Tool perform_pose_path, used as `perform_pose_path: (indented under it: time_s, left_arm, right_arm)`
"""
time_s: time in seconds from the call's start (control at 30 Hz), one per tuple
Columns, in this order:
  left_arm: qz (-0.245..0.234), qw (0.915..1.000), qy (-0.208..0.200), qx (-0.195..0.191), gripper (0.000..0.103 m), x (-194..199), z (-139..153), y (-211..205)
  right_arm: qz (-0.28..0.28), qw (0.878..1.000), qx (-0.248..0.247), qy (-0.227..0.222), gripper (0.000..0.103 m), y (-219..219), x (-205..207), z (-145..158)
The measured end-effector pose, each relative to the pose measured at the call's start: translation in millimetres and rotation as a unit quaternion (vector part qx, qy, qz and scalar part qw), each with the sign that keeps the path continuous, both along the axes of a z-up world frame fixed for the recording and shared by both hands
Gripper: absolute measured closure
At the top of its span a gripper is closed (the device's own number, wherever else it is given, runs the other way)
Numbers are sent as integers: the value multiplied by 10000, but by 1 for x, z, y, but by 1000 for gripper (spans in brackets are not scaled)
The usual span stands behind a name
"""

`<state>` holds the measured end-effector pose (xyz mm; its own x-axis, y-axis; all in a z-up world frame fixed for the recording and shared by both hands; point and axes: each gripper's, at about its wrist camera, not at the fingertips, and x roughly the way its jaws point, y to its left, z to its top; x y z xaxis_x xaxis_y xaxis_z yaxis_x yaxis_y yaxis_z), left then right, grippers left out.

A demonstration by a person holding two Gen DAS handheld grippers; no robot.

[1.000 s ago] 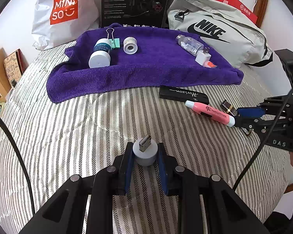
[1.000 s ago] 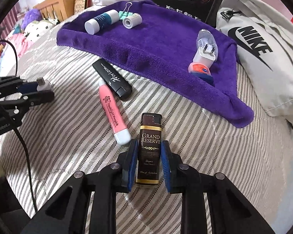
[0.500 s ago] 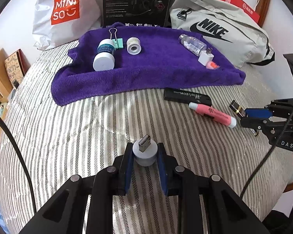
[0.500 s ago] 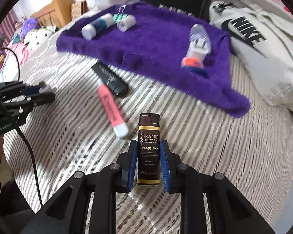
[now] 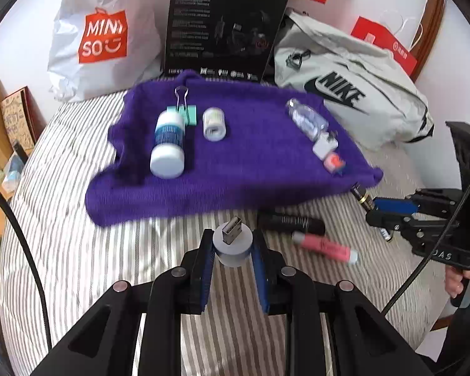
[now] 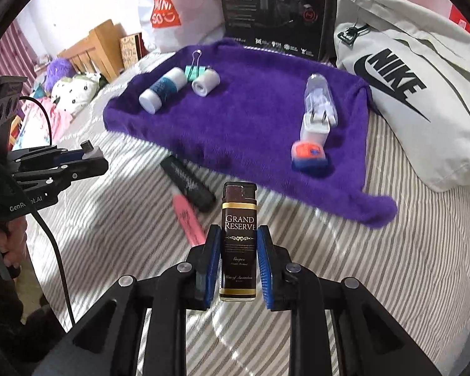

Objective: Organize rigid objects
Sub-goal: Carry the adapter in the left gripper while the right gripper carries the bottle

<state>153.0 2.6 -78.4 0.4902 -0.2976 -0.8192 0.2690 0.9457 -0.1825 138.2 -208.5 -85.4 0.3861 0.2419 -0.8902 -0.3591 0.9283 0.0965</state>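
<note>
Grey USB adapter (image 5: 232, 246) is pinched between the fingers of the left gripper (image 5: 232, 250), held above the striped bedding (image 5: 78, 250) just short of the purple towel (image 5: 250, 163). Brown lighter (image 6: 238, 241) marked "Grand Reserve" is clamped upright in the right gripper (image 6: 238, 260). Black stick (image 6: 188, 183) and pink tube (image 6: 188, 222) lie touching on the bedding beside the towel edge.
</note>
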Motion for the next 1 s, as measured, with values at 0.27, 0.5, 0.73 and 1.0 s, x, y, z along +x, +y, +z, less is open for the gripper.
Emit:
perform_pose_path:
  time_s: [0.27, 0.5, 0.73, 1.0]
  left_arm:
    - [106, 9998, -8, -190, 80, 40, 12, 1]
    - [183, 9996, 32, -200, 80, 65, 4, 2]
    - [263, 9995, 45, -161, 80, 76, -2, 9]
    - [306, 9993, 89, -177, 80, 80, -7, 18]
  right_arm:
    - [-94, 9997, 206, -35, 80, -1, 44, 5]
    - [-217, 9996, 178, -31, 80, 1, 100, 1]
    - [-420, 9991, 90, 59, 80, 11, 156, -14]
    - [-631, 9976, -157, 253, 80, 18, 189, -41]
